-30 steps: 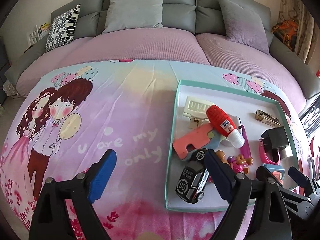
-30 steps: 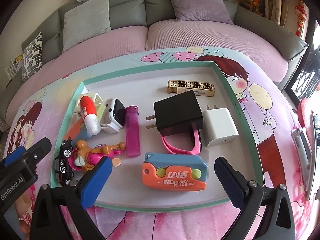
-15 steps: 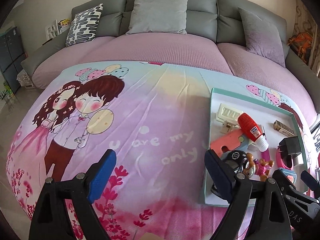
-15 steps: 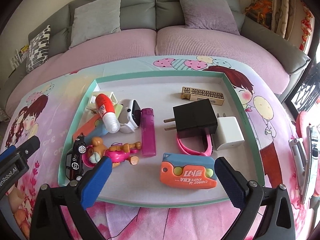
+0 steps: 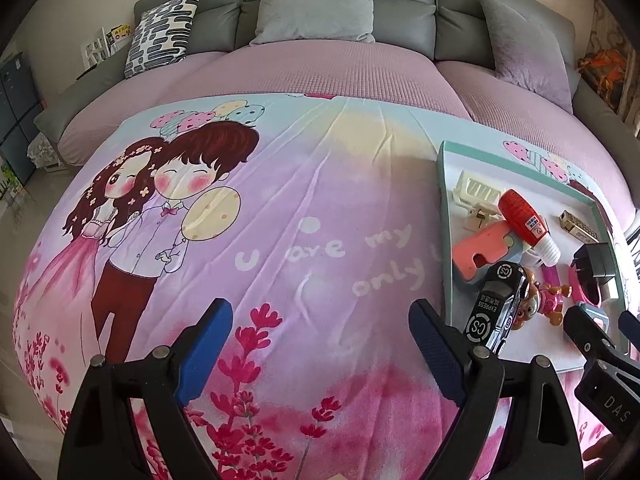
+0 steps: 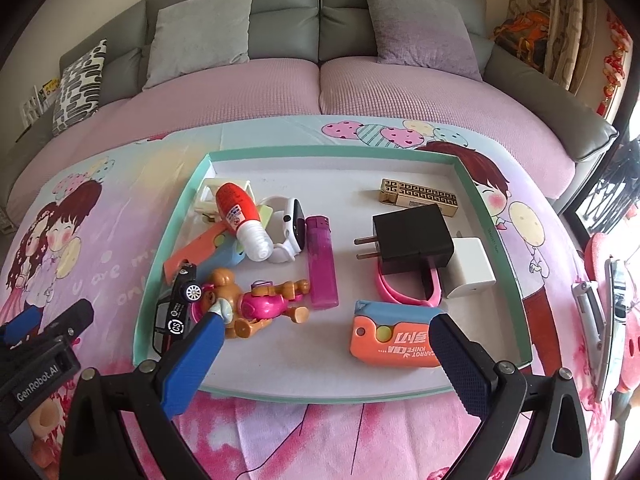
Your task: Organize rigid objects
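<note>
Left wrist view: left tool (image 5: 320, 340) spread wide, holding nothing, above the printed cloth (image 5: 280, 240).
Right wrist view: right tool (image 6: 326, 340) spread, empty, over the tray (image 6: 500, 236).
Toy car (image 6: 176, 308): inside the tray's near-left corner.
Orange carrot knife (image 6: 396, 344): near edge, between the right tool's fingers.

Left gripper (image 5: 320, 344) slides off the tray (image 5: 447, 216) and now hangs over the bedsheet (image 5: 280, 240); black toy car (image 5: 494, 304) sits tilted on the tray's edge now.
</note>
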`<state>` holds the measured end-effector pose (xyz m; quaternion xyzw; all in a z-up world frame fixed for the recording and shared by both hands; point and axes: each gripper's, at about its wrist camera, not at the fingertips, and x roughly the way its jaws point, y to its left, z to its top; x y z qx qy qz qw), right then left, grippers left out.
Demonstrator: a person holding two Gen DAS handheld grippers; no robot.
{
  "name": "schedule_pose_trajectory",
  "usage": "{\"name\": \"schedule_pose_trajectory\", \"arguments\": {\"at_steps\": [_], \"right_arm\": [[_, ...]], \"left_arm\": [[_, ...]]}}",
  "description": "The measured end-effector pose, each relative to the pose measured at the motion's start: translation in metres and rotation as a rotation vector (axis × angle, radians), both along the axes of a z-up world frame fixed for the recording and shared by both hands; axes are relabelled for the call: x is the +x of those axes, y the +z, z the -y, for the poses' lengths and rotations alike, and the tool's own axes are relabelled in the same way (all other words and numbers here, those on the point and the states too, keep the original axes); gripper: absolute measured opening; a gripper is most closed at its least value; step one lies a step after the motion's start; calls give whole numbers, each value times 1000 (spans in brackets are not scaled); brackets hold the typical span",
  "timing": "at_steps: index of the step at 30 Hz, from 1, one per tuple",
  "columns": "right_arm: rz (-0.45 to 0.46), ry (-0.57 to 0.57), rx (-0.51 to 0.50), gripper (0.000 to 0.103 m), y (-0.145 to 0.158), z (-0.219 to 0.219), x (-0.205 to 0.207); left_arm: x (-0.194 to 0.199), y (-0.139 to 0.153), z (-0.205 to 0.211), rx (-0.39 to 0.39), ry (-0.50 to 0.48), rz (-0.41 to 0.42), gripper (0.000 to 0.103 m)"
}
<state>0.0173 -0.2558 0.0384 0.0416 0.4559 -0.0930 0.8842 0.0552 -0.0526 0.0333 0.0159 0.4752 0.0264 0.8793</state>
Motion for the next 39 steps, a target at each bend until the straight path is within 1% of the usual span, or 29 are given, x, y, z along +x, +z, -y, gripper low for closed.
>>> {"name": "schedule_pose_trajectory", "arguments": {"at_steps": [3,10,17,31,39], "right_arm": [[-5,8,-11,103,0,-5,-1],[-10,3,-35,103,0,-10,-5],[-22,9,-47,103,-2,-14,-6],[-46,10,-33,103,-12,-12,1],[-43,6,-23,103,-15,-10,3]], "left_arm": [[-1,-2,3,20,-7,-5,90],[-2,-2,-2,37,7,-8,90],[-1,-6,-3,36,-1,-27,90],[3,-15,-6,43,9,-59,90],[6,-21,-7,54,12,-83,90]]}}
